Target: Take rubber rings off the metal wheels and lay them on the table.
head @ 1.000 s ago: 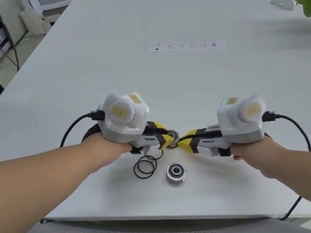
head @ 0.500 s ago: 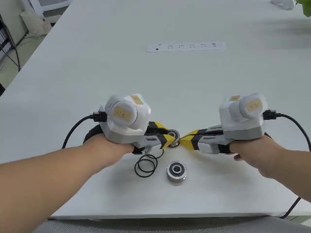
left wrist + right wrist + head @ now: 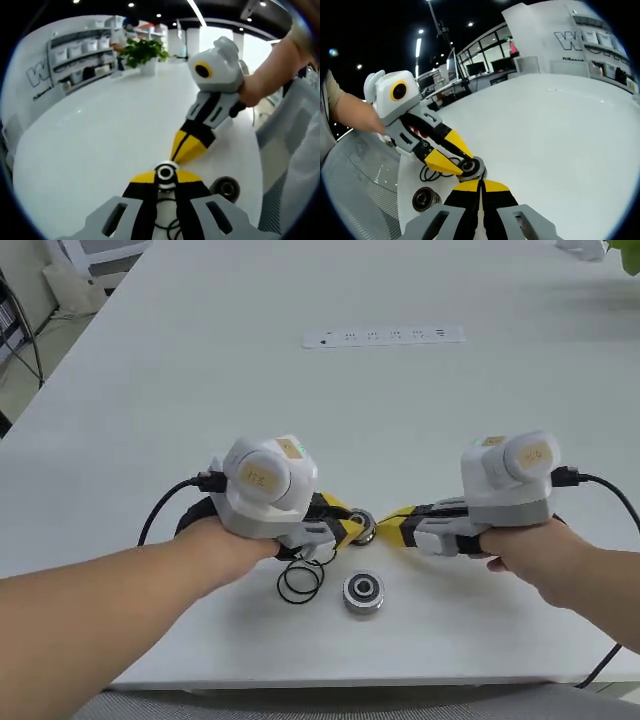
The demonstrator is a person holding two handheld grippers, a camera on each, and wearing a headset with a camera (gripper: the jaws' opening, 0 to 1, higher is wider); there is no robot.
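My left gripper (image 3: 350,531) (image 3: 165,182) is shut on a small metal wheel (image 3: 362,526) (image 3: 165,172) and holds it just above the white table (image 3: 200,390). The right gripper (image 3: 386,522) (image 3: 481,184) has its jaws together, with the tip against that wheel's (image 3: 472,169) rim. I cannot tell whether it pinches a ring there. A second metal wheel (image 3: 362,592) (image 3: 425,198) lies on the table below them. Loose black rubber rings (image 3: 300,580) (image 3: 426,174) lie to its left.
A white power strip (image 3: 383,336) lies flat farther back on the table. Black cables (image 3: 160,508) trail from both grippers. The table's near edge (image 3: 350,680) runs just below the loose wheel. Shelves and a potted plant (image 3: 142,50) stand beyond the table.
Both grippers, joined at the held wheel, have shifted a little to the right. The loose wheel and the rings on the table have not moved.
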